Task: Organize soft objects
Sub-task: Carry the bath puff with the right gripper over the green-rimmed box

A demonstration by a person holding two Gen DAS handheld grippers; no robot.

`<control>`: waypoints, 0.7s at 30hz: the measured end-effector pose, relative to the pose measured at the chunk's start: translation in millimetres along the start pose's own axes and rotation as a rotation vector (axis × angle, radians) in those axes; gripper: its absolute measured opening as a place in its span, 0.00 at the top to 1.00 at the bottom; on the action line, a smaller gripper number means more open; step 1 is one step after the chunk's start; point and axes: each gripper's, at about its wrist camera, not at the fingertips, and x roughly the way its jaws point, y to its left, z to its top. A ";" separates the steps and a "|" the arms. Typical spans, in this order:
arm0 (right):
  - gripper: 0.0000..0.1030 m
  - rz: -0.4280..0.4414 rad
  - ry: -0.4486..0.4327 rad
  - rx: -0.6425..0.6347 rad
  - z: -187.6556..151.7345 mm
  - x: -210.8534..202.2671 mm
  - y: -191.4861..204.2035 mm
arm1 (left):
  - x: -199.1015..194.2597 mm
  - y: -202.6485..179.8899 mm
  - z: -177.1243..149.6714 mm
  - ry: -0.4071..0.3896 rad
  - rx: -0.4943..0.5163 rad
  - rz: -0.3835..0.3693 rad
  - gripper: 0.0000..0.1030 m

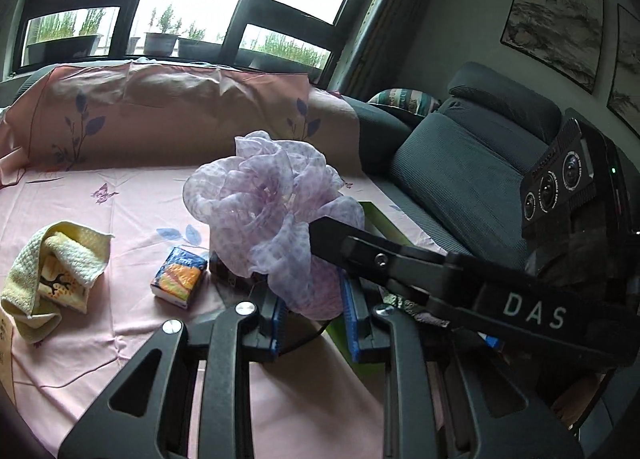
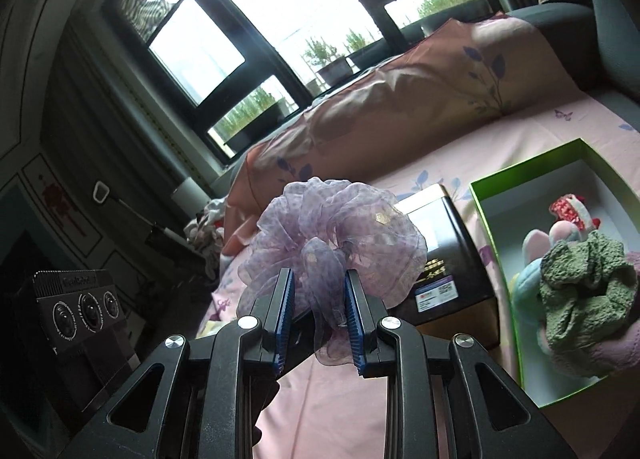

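Left wrist view: scarf [image 1: 264, 211] bunched between left claw [image 1: 314, 319] and right claw [image 1: 320, 235], above the sheet [image 1: 120, 199]. Towel [image 1: 52, 275] on sheet at left; tissue pack [image 1: 180, 277] right of it, apart.

Right wrist view: dark box [image 2: 444, 259] on sheet behind scarf. Open box [image 2: 560, 179] right of dark box, just beside. Scrunchie [image 2: 584, 287] atop plush toy [image 2: 540, 251] inside open box. Window [image 2: 280, 19] behind couch back.
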 end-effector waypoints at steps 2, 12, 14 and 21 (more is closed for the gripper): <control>0.74 -0.006 -0.031 0.020 5.4 -10.4 -11.8 | 7.9 -12.9 3.6 0.004 0.025 -0.021 0.80; 0.74 -0.051 -0.155 0.159 16.6 -47.6 -73.7 | 64.7 -66.8 13.4 0.047 0.111 -0.097 0.80; 0.74 -0.051 -0.174 0.189 17.1 -52.7 -85.6 | 73.7 -75.8 13.8 0.054 0.131 -0.104 0.80; 0.74 -0.042 -0.248 0.270 17.4 -66.1 -121.2 | 102.5 -94.3 16.2 0.087 0.141 -0.134 0.80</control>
